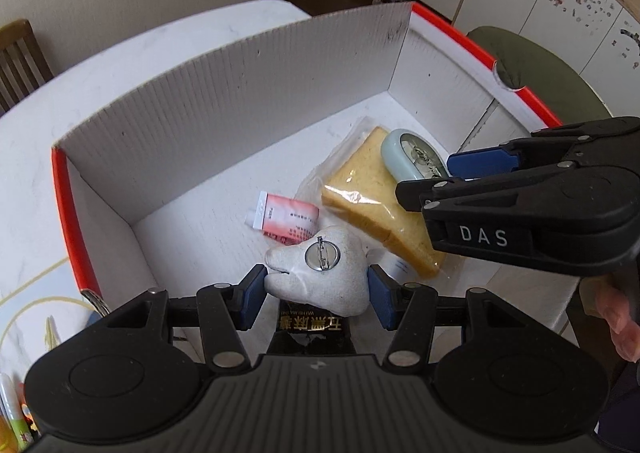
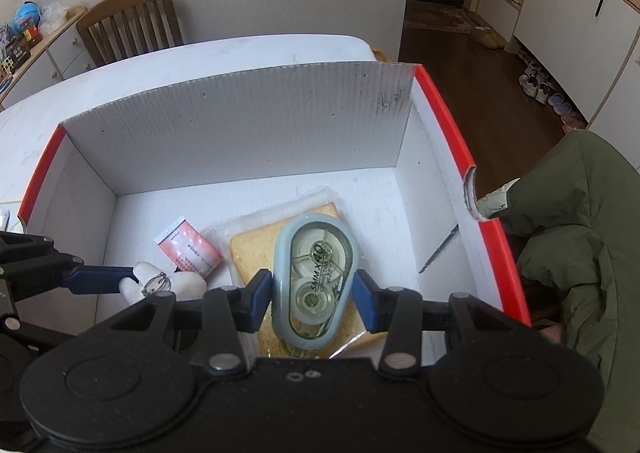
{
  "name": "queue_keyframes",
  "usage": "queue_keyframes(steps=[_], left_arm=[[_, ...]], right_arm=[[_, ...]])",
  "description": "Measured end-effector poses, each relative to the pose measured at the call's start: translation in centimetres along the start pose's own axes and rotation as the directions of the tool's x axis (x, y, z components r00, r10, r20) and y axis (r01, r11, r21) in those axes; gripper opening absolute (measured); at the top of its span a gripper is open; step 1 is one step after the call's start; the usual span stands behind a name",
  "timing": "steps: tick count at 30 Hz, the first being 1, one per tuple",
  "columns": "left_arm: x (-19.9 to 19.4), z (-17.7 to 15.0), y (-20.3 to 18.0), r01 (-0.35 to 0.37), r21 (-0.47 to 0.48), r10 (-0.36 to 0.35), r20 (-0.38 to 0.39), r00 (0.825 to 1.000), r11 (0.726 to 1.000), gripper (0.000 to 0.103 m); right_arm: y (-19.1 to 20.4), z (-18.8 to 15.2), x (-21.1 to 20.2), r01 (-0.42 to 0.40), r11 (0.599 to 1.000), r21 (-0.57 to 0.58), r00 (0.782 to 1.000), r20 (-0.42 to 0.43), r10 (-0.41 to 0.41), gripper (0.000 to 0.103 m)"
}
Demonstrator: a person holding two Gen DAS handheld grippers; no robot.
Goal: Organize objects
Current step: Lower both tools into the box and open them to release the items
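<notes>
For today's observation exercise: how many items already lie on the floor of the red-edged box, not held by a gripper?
2: the pink tube lies left of centre; the wrapped bread slice lies beside it on its right. Others may hide beneath the grippers.

- Cardboard box: white ribbed walls, red rim.
- Correction tape: pale blue-green shell, clear window.
- Tooth-shaped plush: off-white.
- Tube: pink and white.

The right gripper hid one end of the correction tape in the left wrist view, the pink tube's print was too small to read, and the black packet lay mostly hidden.
</notes>
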State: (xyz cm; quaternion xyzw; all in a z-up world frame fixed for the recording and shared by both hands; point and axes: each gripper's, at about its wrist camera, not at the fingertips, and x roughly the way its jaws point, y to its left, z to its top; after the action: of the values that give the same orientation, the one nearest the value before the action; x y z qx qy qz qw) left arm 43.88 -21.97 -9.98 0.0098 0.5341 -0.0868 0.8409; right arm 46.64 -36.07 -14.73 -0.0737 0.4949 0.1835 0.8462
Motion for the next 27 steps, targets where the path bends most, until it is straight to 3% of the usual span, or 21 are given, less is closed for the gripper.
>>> queue_keyframes(steps=[12,15,27], left_arm=[[0.5,0.3,0.1,0.005,-0.013,-0.006,-0.044,0.999,1.0,0.055],[-0.2,0.1,0.4,0.033,-0.032,-0.033,-0.008,0.999,0.999,0.063],[-4.5,-1.7,0.5,0.079,-0.034,-0.073,0.144,0.987,0.996,0.063]], right_arm=[[-0.3,0.2,-0.5,-0.012,1.0,0.004,1.0,0.01,0.012,0.049],[-0.4,0.2,-1.4,-0.035,0.999,0.006,0.999,0.031,0.035,0.056],[0.0,-0.6,-5.5,-0.072,0.997,0.008,0.992,0.1,0.07,0.057]])
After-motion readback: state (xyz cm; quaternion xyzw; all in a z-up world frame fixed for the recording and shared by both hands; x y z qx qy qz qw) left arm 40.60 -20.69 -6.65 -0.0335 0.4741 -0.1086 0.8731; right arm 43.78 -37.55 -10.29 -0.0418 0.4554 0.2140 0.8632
